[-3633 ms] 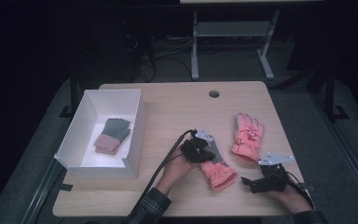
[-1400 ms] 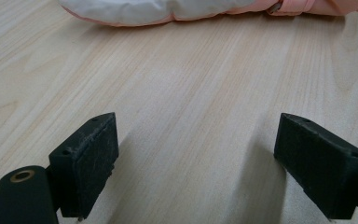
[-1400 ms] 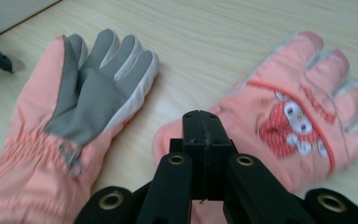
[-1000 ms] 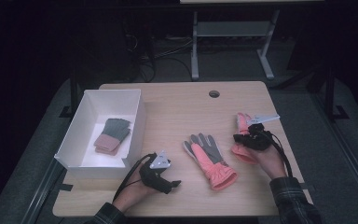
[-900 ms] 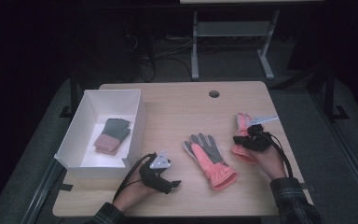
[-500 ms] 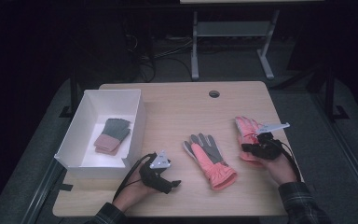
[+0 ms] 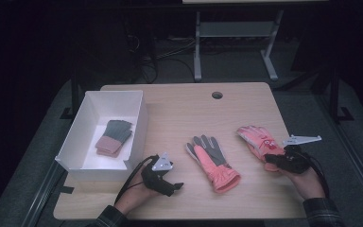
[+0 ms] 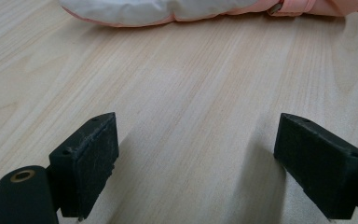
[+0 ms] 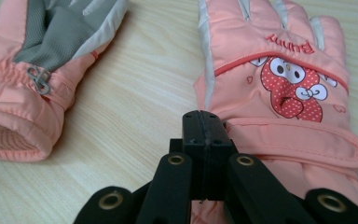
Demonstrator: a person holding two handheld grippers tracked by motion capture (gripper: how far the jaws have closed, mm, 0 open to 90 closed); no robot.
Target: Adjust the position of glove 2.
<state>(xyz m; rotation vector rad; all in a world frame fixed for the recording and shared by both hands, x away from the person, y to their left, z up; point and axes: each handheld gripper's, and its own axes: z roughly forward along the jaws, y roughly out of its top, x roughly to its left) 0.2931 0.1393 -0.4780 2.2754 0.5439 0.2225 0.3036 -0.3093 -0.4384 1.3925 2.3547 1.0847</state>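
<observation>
- A white rectangular open-topped box (image 7: 137, 124) stands at the left of the light wooden desk (image 7: 179, 109) in the high view — inside it, on the floor of the box, lies a folded grey knitted pair of gloves with pink cuffs (image 7: 114, 137), tilted, nearer the box's lower half.
- The left gripper (image 7: 176, 187) rests low on the desk at lower centre-left of the high view, just below the box's near right corner. In the left gripper view its black fingers (image 8: 86, 161) stand wide apart with only bare wood between them — released, holding nothing.
- A pink padded ski glove with a grey palm (image 7: 212, 160) lies palm up in the middle of the desk, cuff toward the lower edge of the frame; its pale edge runs along the top of the left gripper view.
- A second pink padded ski glove with a cartoon patch and the word "Bunny" (image 9: 279, 79) lies back up at the right of the desk, well apart from the box.
- The right gripper (image 9: 207, 122) has its fingers clenched together, with their tips at the wrist-strap edge of this glove; whether any fabric is pinched between them I cannot tell.
</observation>
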